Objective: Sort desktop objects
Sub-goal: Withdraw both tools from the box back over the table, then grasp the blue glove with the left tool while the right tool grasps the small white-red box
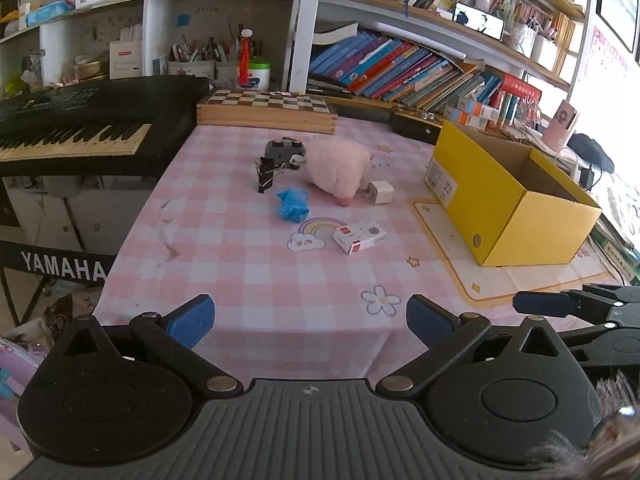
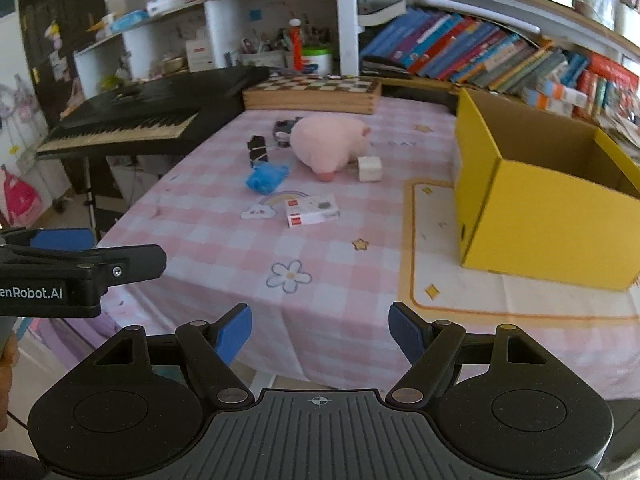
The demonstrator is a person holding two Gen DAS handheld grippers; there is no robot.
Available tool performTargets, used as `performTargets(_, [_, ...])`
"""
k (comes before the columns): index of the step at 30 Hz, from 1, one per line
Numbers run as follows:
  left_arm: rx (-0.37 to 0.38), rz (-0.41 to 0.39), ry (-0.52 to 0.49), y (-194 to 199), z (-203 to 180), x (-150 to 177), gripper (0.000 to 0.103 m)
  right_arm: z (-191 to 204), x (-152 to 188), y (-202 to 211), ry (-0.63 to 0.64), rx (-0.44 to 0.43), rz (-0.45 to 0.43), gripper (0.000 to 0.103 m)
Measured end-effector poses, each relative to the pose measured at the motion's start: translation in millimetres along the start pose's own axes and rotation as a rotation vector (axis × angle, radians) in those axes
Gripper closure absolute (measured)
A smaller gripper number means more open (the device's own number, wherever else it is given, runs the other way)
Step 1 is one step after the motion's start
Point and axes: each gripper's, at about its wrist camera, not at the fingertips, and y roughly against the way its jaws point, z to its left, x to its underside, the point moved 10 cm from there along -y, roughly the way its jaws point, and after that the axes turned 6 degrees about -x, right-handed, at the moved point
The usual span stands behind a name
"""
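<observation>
On the pink checked tablecloth [image 1: 248, 272] lie a pink plush pig [image 1: 338, 170], a white charger cube [image 1: 380, 193], a blue crumpled bag [image 1: 293, 205], a black binder clip [image 1: 265, 174], a grey gadget [image 1: 285, 150] and a small white-and-red box [image 1: 359, 237]. An open yellow box [image 1: 508, 196] stands at the right. My left gripper [image 1: 310, 322] hangs open over the table's near edge, nothing between its fingers. My right gripper [image 2: 320, 332] is open too, empty, near the front edge. The same pig [image 2: 328, 148], small box [image 2: 312, 210] and yellow box [image 2: 540, 200] show in the right wrist view.
A black keyboard [image 1: 76, 128] on a stand borders the table's left side. A wooden chessboard case [image 1: 266, 112] lies at the back edge, with bookshelves [image 1: 420, 68] behind. The other gripper's arm [image 2: 72, 272] juts in at the left of the right wrist view.
</observation>
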Motion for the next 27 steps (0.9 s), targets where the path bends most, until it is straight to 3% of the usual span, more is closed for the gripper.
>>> performTargets(17, [-0.051,0.029,0.065,-55.3,1.8,-30.5,0.000,-27.5,-50.3,-55.6,0.059,-0.050,0.028,0.026])
performTargets(27, [-0.142,0.053,0.179,-86.3,22.5,-50.0,0.000,-27.2,-66.3,-102.4,0.118,-0.143,0.098,0.026])
